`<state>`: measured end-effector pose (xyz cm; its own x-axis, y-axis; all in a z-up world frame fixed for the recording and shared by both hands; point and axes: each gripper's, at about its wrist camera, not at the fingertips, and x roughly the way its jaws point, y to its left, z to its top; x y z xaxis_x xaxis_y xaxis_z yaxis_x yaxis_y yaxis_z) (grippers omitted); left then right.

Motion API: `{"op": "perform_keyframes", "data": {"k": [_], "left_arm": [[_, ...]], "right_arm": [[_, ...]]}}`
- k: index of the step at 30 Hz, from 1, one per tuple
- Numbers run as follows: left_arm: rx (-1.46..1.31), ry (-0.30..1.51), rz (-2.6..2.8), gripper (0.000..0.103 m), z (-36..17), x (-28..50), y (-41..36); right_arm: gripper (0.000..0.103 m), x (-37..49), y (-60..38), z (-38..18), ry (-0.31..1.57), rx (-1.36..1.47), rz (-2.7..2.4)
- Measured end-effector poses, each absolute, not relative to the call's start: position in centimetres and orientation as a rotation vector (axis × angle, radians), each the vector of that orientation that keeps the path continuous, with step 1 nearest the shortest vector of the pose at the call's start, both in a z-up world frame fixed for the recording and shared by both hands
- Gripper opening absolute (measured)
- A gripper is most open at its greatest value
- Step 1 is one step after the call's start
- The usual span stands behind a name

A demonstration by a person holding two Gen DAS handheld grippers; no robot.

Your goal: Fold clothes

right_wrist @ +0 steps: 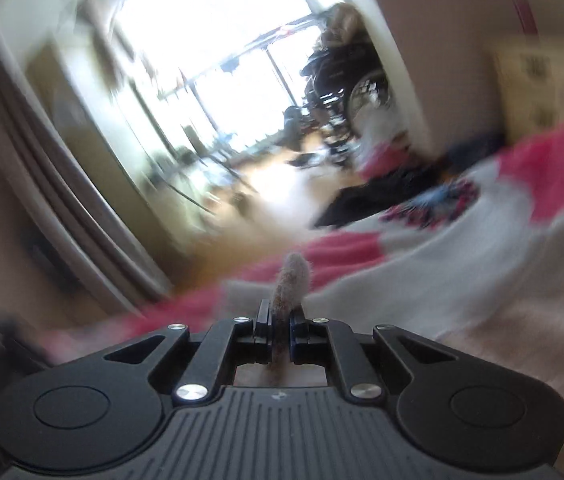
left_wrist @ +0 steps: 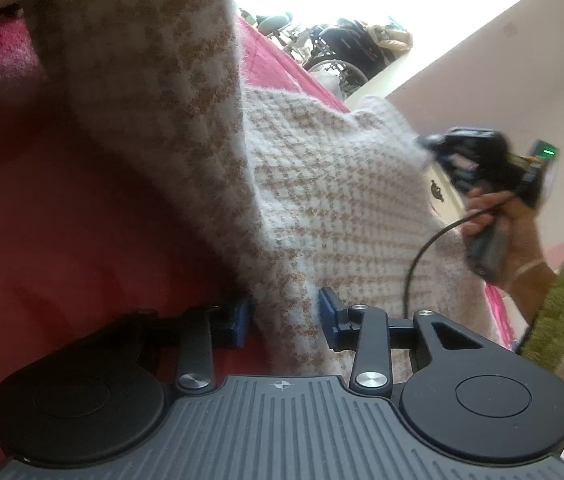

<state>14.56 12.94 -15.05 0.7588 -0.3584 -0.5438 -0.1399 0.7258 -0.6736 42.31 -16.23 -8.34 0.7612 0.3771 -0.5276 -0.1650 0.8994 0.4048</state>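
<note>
Clearly the left claw [left_wrist: 284, 322] straddles a bunched fold of the tan-and-white houndstooth sweater [left_wrist: 322, 184], which hangs lifted over the red bedspread [left_wrist: 82, 200]; its blue pads [left_wrist: 328, 312] flank the knit, though whether they truly pinch is unclear, so the fold may slide out. Rightward, the right claw [right_wrist: 281, 326] is clamped on only a thin fuzzy edge, which could slip free under tension.

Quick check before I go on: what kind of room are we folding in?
Most likely a bedroom at home: the fuzzy sweater lies on a pink bedspread, more clothes are strewn there, and a big bright window faces it.
</note>
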Motion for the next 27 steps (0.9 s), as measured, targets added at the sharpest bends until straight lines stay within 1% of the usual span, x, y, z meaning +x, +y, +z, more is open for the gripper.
{"op": "perform_keyframes", "data": {"k": [4,5,8,9,11,12,15,16,19,21,22,24,27], "left_arm": [[-0.752,0.714,-0.126,0.037,-15.0,14.5,12.8],[-0.751,0.713,-0.125,0.037,-15.0,14.5,12.8],[-0.755,0.710,-0.119,0.037,-15.0,14.4,12.7],[-0.755,0.709,-0.118,0.037,-15.0,14.3,12.7],[-0.750,0.705,-0.118,0.037,-15.0,14.2,12.7],[-0.746,0.702,-0.118,0.037,-15.0,14.2,12.6],[-0.723,0.692,-0.118,0.037,-15.0,13.9,12.3],[-0.715,0.690,-0.117,0.037,-15.0,13.8,12.1],[-0.681,0.685,-0.117,0.037,-14.7,13.7,11.8],[-0.669,0.683,-0.117,0.037,-14.6,13.7,11.7],[-0.665,0.682,-0.118,0.037,-14.6,13.7,11.7],[-0.657,0.681,-0.117,0.037,-14.5,13.7,11.5],[-0.646,0.680,-0.116,0.037,-14.3,13.6,11.5]], "right_arm": [[0.008,43.7,-14.2,-13.2,0.770,0.174,0.199],[0.007,43.4,-13.9,-13.7,0.779,0.148,0.192],[0.013,43.2,-13.5,-12.5,0.784,0.122,0.184],[0.018,43.0,-14.1,-11.6,0.779,0.146,0.175],[0.019,41.6,-15.9,-9.7,0.711,0.227,0.137],[0.023,40.9,-16.8,-8.9,0.671,0.278,0.122],[0.023,38.7,-17.8,-7.0,0.610,0.375,0.272],[0.023,38.4,-17.0,-6.9,0.631,0.374,0.380],[0.022,39.0,-12.3,-8.8,0.783,0.285,0.626],[0.018,40.3,-8.8,-11.2,0.875,0.167,0.620],[0.010,41.0,-7.6,-12.4,0.898,0.142,0.612],[0.002,42.0,-6.9,-14.3,0.902,0.167,0.598],[0.002,41.9,-8.0,-13.9,0.923,0.252,0.601]]}}
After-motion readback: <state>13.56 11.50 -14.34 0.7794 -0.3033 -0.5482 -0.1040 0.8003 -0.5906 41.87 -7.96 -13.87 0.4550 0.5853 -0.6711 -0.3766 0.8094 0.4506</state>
